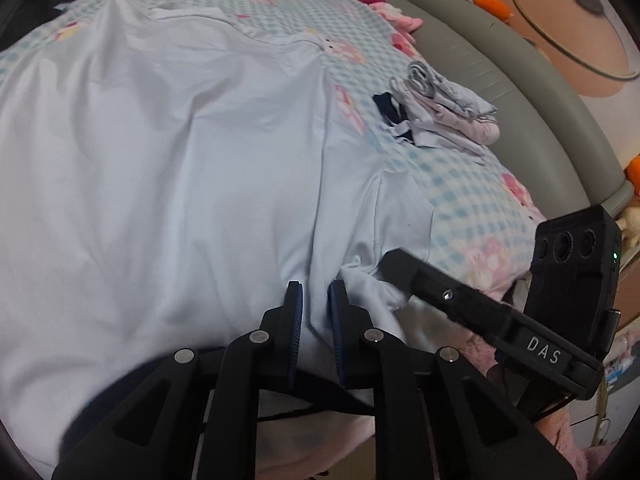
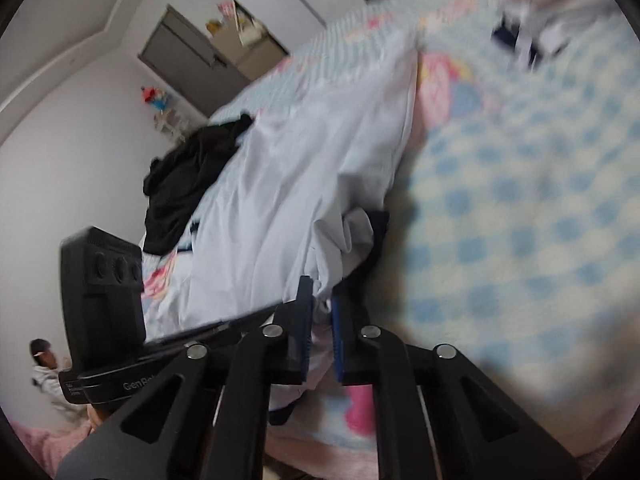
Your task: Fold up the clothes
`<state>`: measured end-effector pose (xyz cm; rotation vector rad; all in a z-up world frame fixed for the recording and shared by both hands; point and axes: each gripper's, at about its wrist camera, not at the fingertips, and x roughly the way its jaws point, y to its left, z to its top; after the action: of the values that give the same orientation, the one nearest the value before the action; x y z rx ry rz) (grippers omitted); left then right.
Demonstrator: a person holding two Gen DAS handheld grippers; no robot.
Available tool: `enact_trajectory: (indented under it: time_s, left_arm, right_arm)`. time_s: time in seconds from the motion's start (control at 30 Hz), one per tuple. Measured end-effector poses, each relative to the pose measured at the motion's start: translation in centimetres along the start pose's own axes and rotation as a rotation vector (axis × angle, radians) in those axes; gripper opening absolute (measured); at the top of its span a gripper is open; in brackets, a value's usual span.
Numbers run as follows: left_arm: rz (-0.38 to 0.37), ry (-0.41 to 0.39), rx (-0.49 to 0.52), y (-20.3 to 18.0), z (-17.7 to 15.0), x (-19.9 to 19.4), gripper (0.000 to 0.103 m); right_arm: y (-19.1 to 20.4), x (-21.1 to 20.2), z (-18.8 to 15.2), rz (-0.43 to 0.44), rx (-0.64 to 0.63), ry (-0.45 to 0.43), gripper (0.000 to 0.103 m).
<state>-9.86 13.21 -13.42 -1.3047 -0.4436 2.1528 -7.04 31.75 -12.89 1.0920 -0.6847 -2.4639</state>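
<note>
A pale blue shirt (image 1: 180, 152) lies spread across a bed covered by a blue-and-white checked sheet (image 1: 460, 184) printed with pink cartoon figures. The cloth is wrinkled, with one sleeve (image 1: 400, 208) lying out toward the bed's padded grey edge (image 1: 520, 92).

The left gripper (image 1: 316, 296) sits at the shirt's near edge, its blue-padded fingers (image 1: 297, 312) drawn close together with a fold of the pale cloth pinched between them. The right gripper (image 2: 322, 300) is just beside it at the sleeve end; its fingers (image 2: 338, 332) are likewise nearly together, gripping a bunched fold of the same shirt.

In the left wrist view, a small heap of folded clothes (image 1: 444, 112) rests on the sheet well apart from the shirt, near the padded edge. In the right wrist view, a black garment (image 2: 188, 184) lies crumpled against the shirt's far side. A person (image 2: 46, 372) is seated low by the white wall (image 2: 72, 152).
</note>
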Motion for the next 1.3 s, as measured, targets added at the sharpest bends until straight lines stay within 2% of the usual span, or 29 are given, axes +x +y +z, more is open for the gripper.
enact_trajectory:
  time_s: [0.03, 0.2, 0.27, 0.43, 0.53, 0.6, 0.7, 0.77, 0.8, 0.83, 0.87, 1.0, 1.13, 1.2, 1.27, 1.3]
  left_arm:
    - [-0.009, 0.003, 0.010, -0.3, 0.1, 0.0, 0.018]
    - [-0.084, -0.013, 0.084, -2.8, 0.3, -0.7, 0.021]
    - [-0.075, -0.002, 0.137, -4.1, 0.3, -0.3, 0.021]
    - [0.023, 0.132, 0.233, -5.3, -1.2, 3.1, 0.021]
    - [0.084, 0.215, 0.290, -5.9, -2.1, 5.2, 0.020]
    - [0.071, 0.224, 0.283, -5.8, -2.4, 4.6, 0.020]
    - [0.028, 0.217, 0.254, -5.0, -2.2, 2.9, 0.021]
    - [0.012, 0.154, 0.204, -4.1, -1.7, 1.2, 0.021]
    - [0.003, 0.128, 0.182, -3.7, -1.3, 0.6, 0.021]
    - [-0.003, 0.115, 0.168, -3.3, -1.1, 0.3, 0.021]
    - [0.001, 0.116, 0.162, -3.0, -0.8, 0.4, 0.021]
    - [-0.001, 0.131, 0.164, -2.9, -1.0, 1.5, 0.021]
    - [0.005, 0.156, 0.143, -3.0, -2.2, 3.2, 0.025]
    - [0.008, 0.152, 0.128, -2.8, -2.5, 3.4, 0.025]
    - [0.005, 0.165, 0.119, -2.6, -2.5, 3.5, 0.025]
    - [0.001, 0.170, 0.115, -2.6, -2.4, 3.5, 0.025]
  right_arm:
    - [0.1, -0.1, -0.1, -0.002, -0.008, -0.008, 0.006]
    - [-0.7, -3.1, 0.6, -0.213, -0.067, -0.102, 0.005]
    - [-1.1, -4.3, 0.9, -0.292, -0.086, -0.140, 0.005]
    - [-2.0, -8.4, 1.8, -0.334, -0.062, -0.265, 0.005]
    - [-3.0, -7.3, 1.2, -0.287, -0.014, -0.166, 0.005]
    - [-3.6, -6.6, 0.8, -0.260, 0.016, -0.100, 0.007]
    - [-3.6, -5.2, 0.2, -0.278, 0.020, -0.035, 0.016]
    - [-3.4, -4.8, -0.2, -0.204, 0.036, -0.001, 0.028]
    - [-3.5, -4.5, -0.5, -0.157, 0.051, 0.025, 0.041]
    - [-3.5, -4.2, -0.9, -0.110, 0.067, 0.050, 0.045]
    - [-3.6, -3.8, -1.2, -0.071, 0.081, 0.073, 0.045]
    - [-4.5, -2.4, -1.0, -0.128, 0.123, 0.072, 0.045]
    - [-6.8, -0.7, 0.2, -0.179, 0.192, 0.060, 0.038]
    - [-7.0, -0.5, 0.6, -0.162, 0.200, 0.056, 0.038]
    - [-5.9, -1.0, 0.9, -0.140, 0.149, 0.033, 0.020]
    - [-4.9, -1.5, 1.0, -0.127, 0.101, 0.014, 0.006]
